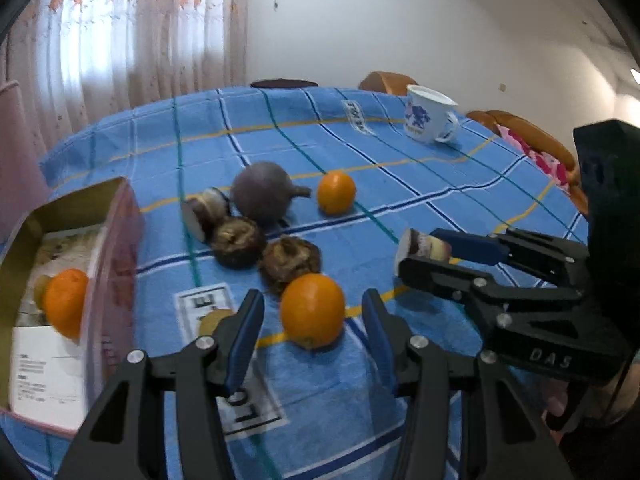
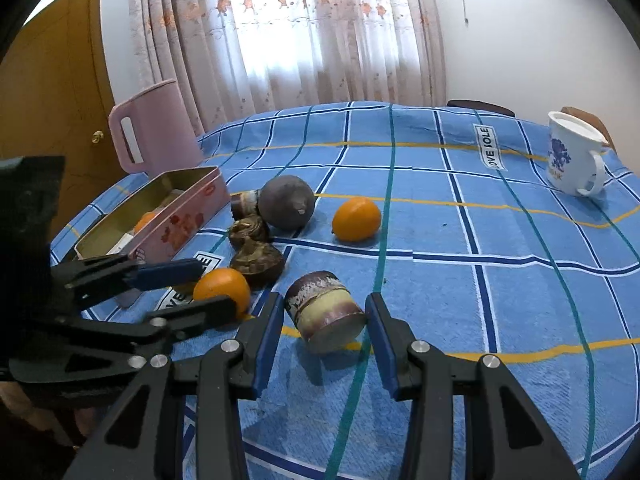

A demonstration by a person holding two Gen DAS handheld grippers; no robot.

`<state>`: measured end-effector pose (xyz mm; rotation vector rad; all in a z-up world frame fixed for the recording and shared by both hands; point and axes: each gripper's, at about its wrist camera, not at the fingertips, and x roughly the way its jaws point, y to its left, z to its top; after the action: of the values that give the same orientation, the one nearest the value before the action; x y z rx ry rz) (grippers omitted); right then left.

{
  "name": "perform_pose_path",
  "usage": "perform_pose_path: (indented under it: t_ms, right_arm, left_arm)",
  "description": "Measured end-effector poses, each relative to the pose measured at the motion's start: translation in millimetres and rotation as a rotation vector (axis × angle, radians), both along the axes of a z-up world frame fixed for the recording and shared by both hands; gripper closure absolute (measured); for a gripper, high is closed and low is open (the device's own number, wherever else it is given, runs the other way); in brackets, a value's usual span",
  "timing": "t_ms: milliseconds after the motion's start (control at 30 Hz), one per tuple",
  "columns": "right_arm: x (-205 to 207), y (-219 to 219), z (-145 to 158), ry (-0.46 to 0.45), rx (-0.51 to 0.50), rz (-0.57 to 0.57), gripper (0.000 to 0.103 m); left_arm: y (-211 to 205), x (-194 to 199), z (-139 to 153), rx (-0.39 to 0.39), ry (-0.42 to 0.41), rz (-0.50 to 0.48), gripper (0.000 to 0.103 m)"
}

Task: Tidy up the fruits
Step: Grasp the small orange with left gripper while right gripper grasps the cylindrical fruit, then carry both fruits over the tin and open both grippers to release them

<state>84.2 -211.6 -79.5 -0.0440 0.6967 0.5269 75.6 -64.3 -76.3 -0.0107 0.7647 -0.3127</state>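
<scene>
An orange (image 1: 312, 312) lies on the blue checked cloth between the fingers of my left gripper (image 1: 312, 295), with a gap showing at each pad; the gripper is open. My right gripper (image 2: 324, 299) is shut on a short purple-and-cream cane piece (image 2: 326, 312), held just above the cloth. Seen from the left wrist, it carries the piece (image 1: 424, 246) to the right of the orange. The open pink tin (image 1: 116, 240) at the left holds another orange (image 1: 66, 300). A third orange (image 1: 336, 193) sits farther back.
Beyond the near orange lie two brown knobbly fruits (image 1: 238, 242), a big grey-purple round one (image 1: 262, 192) and another cane piece (image 1: 204, 214). A small yellowish fruit (image 1: 216, 318) shows by my left finger. A white mug (image 2: 572, 160) stands far right, a pink jug (image 2: 154, 128) behind the tin.
</scene>
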Motion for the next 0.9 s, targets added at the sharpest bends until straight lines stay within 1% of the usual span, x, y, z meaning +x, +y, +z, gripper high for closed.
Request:
perform_pose_path:
  t_ms: [33,133,233,467,567,700,900]
  right_arm:
    - [-0.2,0.6,0.0,-0.002,-0.001,0.0,0.059]
    - [-3.0,1.3,0.6,-0.019,-0.005,0.005,0.059]
    - [-7.5,4.6,1.7,-0.048,-0.02,0.009,0.059]
    - [-20.8,5.3,6.7,-0.13,-0.026,0.018,0.059]
    - [-23.9,4.3,8.8,-0.152,-0.019,0.02,0.059]
    - [-30.1,4.1,10.9,-0.191,-0.016,0.028,0.059]
    - [-35.9,3.4,13.3,-0.23,-0.007,0.042,0.059]
  left_arm:
    - [-1.3,2.0,-1.7,-0.002,0.01,-0.002,0.062]
    - [0.7,3.2,-1.8,-0.026,0.017,-0.006,0.067]
    - [1.7,0.2,-0.6,-0.033,0.002,-0.001,0.067]
    - [5.1,-17.8,10.2,-0.029,-0.109,0.022,0.067]
    - [8.7,-21.3,13.7,-0.044,-0.14,0.032,0.067]
    - [12.1,-23.9,17.0,-0.063,-0.169,0.05,0.067]
    - [13.5,-28.8,19.2,-0.07,-0.203,0.062,0.067]
